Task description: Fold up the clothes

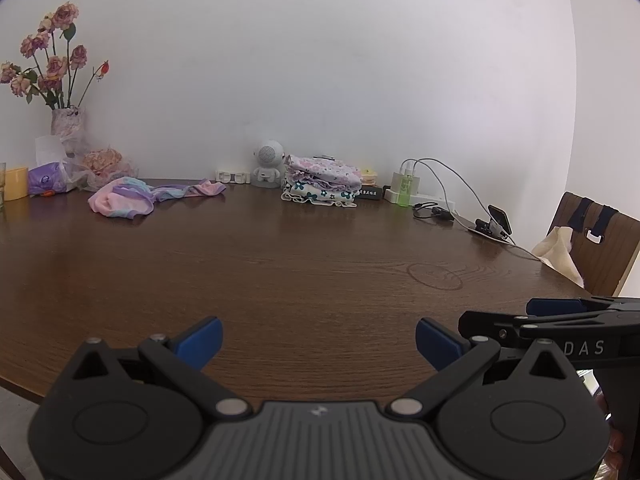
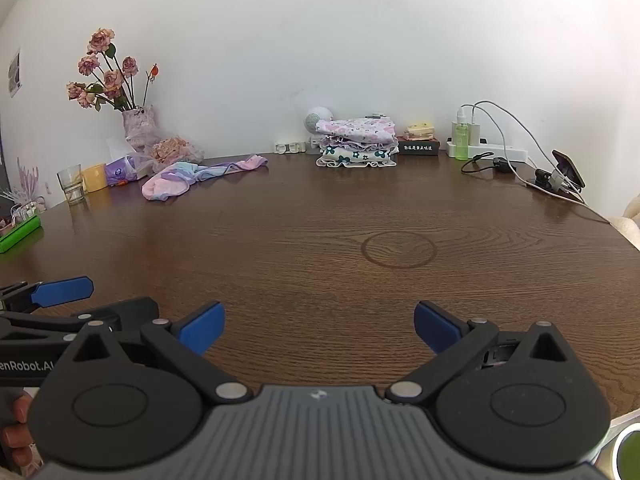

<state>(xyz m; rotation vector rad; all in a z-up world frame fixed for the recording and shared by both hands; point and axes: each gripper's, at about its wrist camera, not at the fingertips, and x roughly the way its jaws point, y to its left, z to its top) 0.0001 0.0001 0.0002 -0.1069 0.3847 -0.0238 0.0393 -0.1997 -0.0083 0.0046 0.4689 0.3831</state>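
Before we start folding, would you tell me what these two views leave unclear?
- Speaker: right wrist view, half hidden behind the folded stack.
- Black box: print too small in both views.
- Chair: left wrist view, cut by the edge.
- Pastel garment: bunched, type unclear.

speaker [image 2: 319,119] half hidden behind folded stack [image 2: 356,142]

Both fisheye views sit low over the near edge of the desk [image 1: 320,264], facing the far wall — each looking forward and slightly down past its own claw at the frame's bottom. They share the folded stack [image 1: 320,182] and pastel garment [image 2: 188,180] far off; the right view stands further right.
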